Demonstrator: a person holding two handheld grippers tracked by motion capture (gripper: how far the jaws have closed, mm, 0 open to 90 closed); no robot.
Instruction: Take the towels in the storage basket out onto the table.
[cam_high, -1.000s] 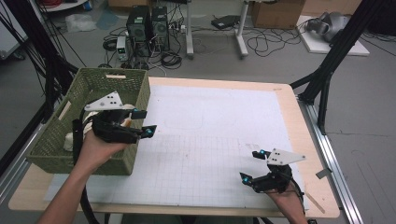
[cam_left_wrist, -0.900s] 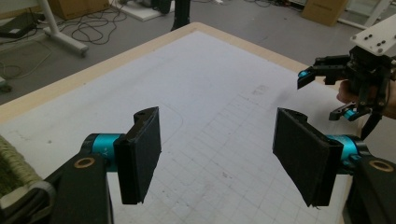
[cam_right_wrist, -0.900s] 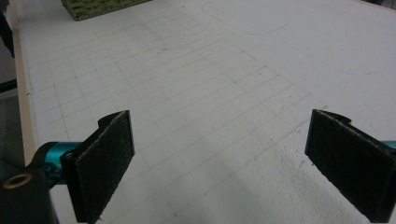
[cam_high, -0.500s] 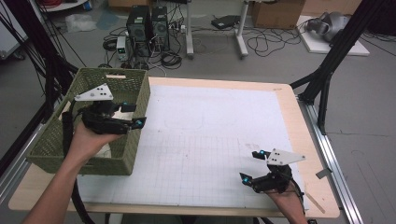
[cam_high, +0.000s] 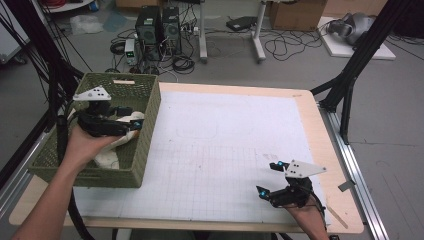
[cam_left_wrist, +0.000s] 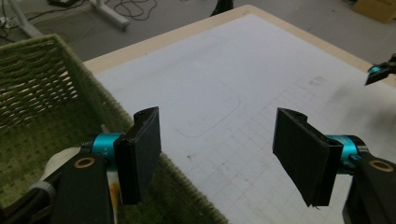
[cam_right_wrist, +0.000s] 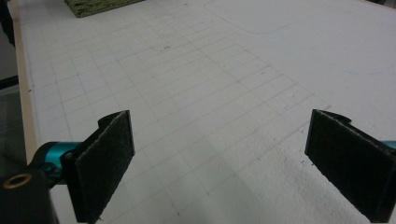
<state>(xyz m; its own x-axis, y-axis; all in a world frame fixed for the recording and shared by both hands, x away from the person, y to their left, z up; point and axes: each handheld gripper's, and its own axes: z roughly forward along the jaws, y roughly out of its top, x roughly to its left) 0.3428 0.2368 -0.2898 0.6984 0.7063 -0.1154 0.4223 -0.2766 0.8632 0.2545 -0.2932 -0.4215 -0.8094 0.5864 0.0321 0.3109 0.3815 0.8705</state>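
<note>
Left gripper hovers inside the green woven basket at centre left of the high view, jaws spread, nothing between them. Cream-white soft items lie in the basket beneath it; no readable label on them. Right gripper sits low over the white gridded mat on the wooden worktop, lower right, jaws spread and empty. No legible writing anywhere.

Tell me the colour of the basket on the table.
Olive green, woven basket; it shows best in the high view.
</note>
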